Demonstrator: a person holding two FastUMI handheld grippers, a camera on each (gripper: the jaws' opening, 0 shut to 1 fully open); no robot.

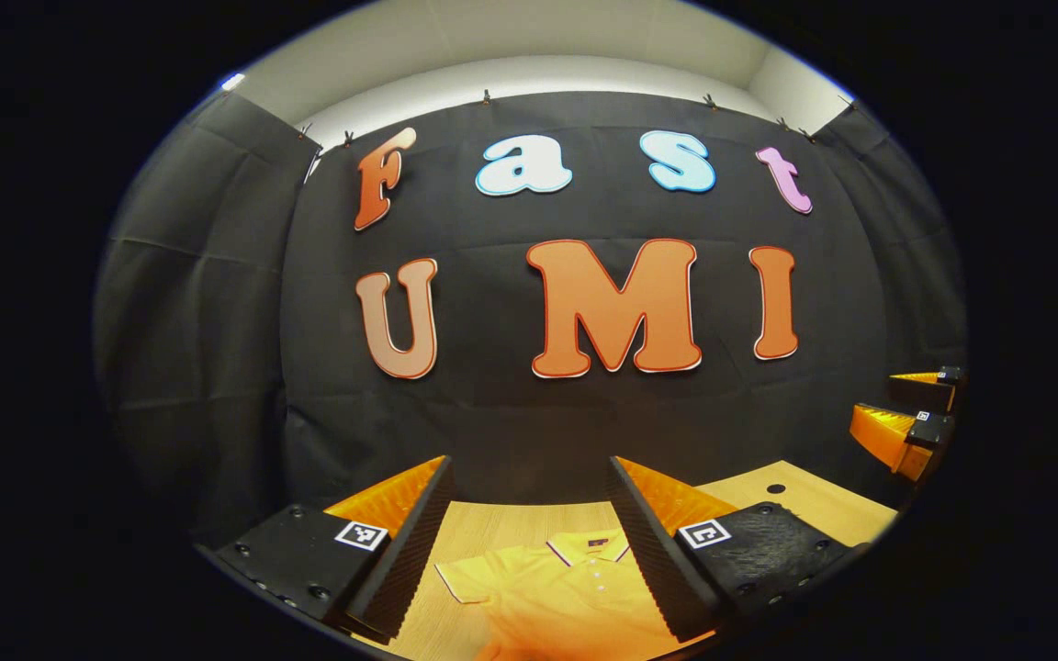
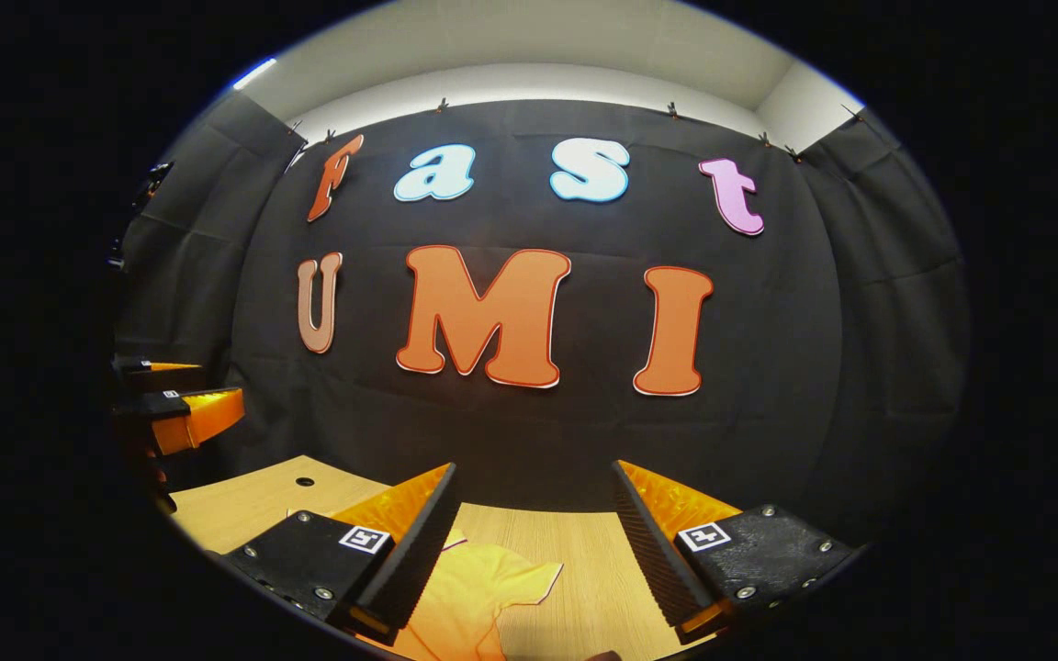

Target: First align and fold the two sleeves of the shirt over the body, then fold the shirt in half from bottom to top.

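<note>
The yellow shirt [image 1: 566,597] lies flat on the wooden table [image 1: 795,500] at the bottom middle (collar up top); the left gripper [image 1: 529,542] and right gripper [image 2: 534,542] both gape wide, holding nothing.

Yellow short-sleeved polo shirt [image 1: 566,592]: plain bright yellow cloth; collar and sleeve cuff edged with a thin dark-and-white stripe; small pale buttons down the placket. In the right gripper view the same yellow, with the striped cuff at the sleeve end [image 2: 478,588].

Light wooden table [image 1: 483,532]: pale tan, fine straight grain, one small dark round hole [image 1: 775,488].

Upper wall band [image 1: 529,41]: off-white, plain.
</note>
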